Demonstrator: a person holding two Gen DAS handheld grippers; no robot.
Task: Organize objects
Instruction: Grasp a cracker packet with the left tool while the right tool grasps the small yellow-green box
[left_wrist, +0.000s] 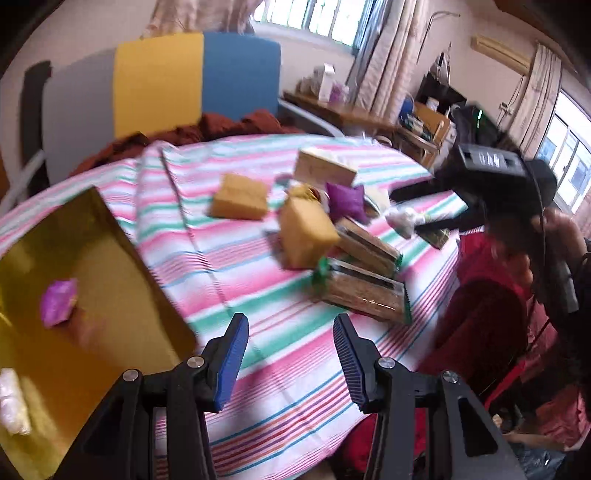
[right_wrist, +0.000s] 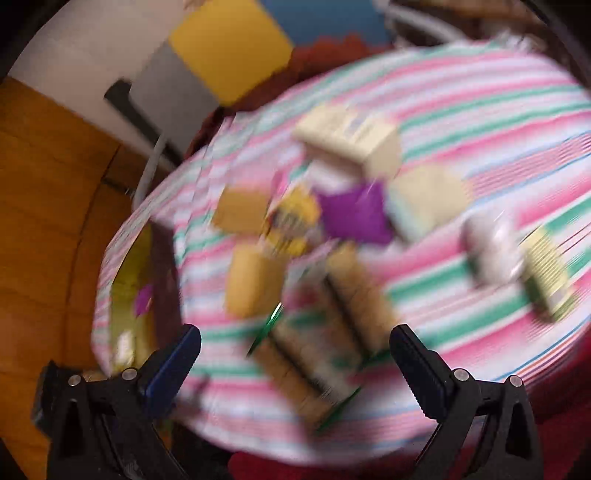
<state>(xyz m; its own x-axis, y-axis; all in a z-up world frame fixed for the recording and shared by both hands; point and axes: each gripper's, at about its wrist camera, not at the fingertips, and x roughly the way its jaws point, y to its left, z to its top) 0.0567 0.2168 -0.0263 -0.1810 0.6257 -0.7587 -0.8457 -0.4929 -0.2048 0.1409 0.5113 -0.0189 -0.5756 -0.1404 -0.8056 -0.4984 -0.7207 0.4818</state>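
A gold tray lies at the left of the striped table, holding a purple packet and a white packet. Mid-table sit tan boxes, a purple pouch, a cream box and two clear biscuit packs. My left gripper hovers open and empty above the table's near part. My right gripper is open, empty, above the biscuit packs; this view is heavily blurred. The purple pouch and gold tray show there too.
A person in red stands at the table's right edge, a hand on the black right gripper body. A white wrapped item lies on the table's right side. Yellow and blue panels and dark red cloth stand behind. Wooden floor lies left.
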